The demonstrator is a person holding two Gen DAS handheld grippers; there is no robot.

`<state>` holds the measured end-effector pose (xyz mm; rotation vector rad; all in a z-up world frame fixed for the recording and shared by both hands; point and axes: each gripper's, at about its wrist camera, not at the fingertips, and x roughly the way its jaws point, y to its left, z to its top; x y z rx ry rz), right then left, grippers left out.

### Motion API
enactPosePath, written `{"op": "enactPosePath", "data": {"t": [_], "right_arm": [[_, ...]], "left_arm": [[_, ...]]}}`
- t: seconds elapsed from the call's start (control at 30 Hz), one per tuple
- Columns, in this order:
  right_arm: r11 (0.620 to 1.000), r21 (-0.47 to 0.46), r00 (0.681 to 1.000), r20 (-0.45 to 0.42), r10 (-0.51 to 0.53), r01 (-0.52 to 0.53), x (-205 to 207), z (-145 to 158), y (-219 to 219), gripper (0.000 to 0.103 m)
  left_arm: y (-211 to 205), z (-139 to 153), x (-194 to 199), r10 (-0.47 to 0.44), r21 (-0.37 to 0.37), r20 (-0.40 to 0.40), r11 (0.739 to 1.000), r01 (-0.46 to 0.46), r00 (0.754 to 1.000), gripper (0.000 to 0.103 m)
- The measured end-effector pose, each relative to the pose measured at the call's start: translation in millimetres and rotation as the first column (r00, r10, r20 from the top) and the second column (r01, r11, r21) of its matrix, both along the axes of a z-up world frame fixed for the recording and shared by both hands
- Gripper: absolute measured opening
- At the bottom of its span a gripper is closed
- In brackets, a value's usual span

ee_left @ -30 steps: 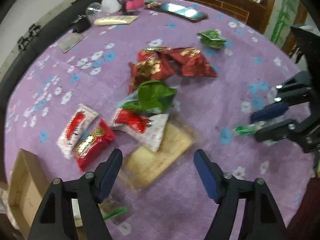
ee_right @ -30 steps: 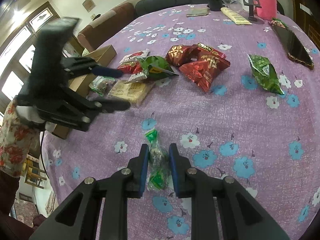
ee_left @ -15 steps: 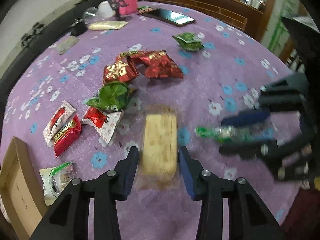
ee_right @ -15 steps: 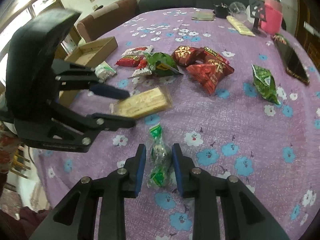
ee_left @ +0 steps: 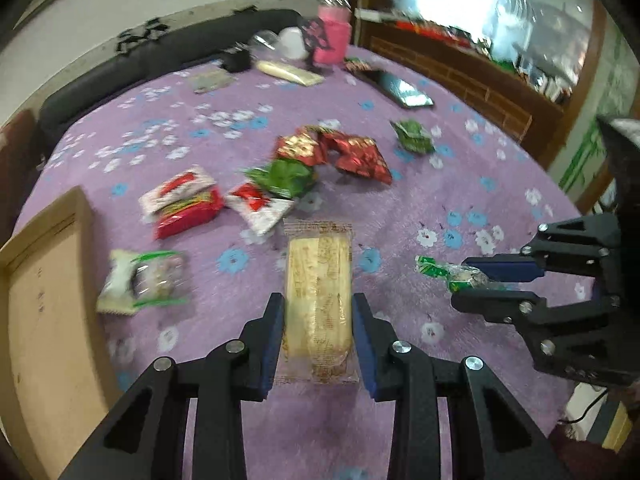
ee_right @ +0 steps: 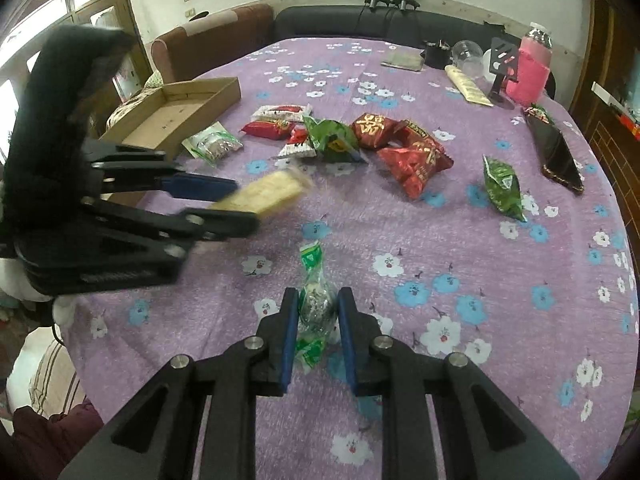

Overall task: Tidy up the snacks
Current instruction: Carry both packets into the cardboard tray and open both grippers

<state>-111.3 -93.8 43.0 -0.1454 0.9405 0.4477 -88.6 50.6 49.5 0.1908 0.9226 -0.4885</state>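
Left gripper clamped on a flat tan wafer bar in clear wrapper, pads pressed against both long edges; bar pointed away from the camera, over the purple floral tablecloth. In the right wrist view the bar looked raised above the cloth, though blurred.

Right gripper clamped on a small clear candy packet with green ends, its far end sticking out past the fingertips.

Open brown cardboard box sat at the far left edge of the table. Just right of it lay a clear green-trimmed packet. Further right, a cluster: red-and-white packets, a green foil bag, and red foil bags with gold print, some overlapping. A second green foil bag lay apart to the right.
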Motion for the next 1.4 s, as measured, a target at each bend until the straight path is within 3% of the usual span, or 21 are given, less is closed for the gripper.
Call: {"op": "enactPosePath", "data": {"t": [0.17, 0.23, 0.4, 0.63, 0.93, 1.17, 1.4], "right_arm": [[1.000, 0.010, 1.000, 0.005, 0.010, -0.010, -7.9, 3.1, 6.4, 0.019], [1.000, 0.011, 1.000, 0.009, 0.015, -0.015, -11.1, 5.2, 9.1, 0.019], [0.999, 0.033, 1.000, 0.016, 0.018, -0.018, -14.5, 12.8, 14.9, 0.019], [0.987, 0.123, 0.995, 0.015, 0.098, -0.099, -8.4, 35.8, 55.8, 0.019], [0.938, 0.220, 0.961, 0.001, 0.275, -0.269, 21.4, 64.9, 168.0, 0.019], [0.929, 0.195, 0.941, -0.057, 0.332, -0.316, 39.3, 44.4, 245.0, 0.019], [0.936, 0.152, 0.935, -0.118, 0.336, -0.317, 49.4, 9.8, 283.2, 0.019]], "left_arm": [[34.4, 18.6, -23.6, 0.103, -0.094, 0.042, 0.991, -0.099, 0.994, 0.034], [55.3, 25.5, -34.1, 0.154, -0.176, 0.042, 0.974, -0.144, 0.987, 0.034], [88.0, 32.4, -51.6, 0.244, -0.239, 0.051, 0.945, -0.226, 0.968, 0.034], [141.9, 42.3, -61.9, 0.378, -0.256, 0.081, 0.902, -0.347, 0.922, 0.034], [216.2, 36.3, -51.8, 0.542, -0.206, 0.090, 0.831, -0.517, 0.836, 0.034], [250.6, 10.5, -36.3, 0.608, -0.148, 0.044, 0.789, -0.597, 0.793, 0.035], [267.8, -6.1, -26.6, 0.637, -0.139, -0.004, 0.763, -0.632, 0.771, 0.035]]}}
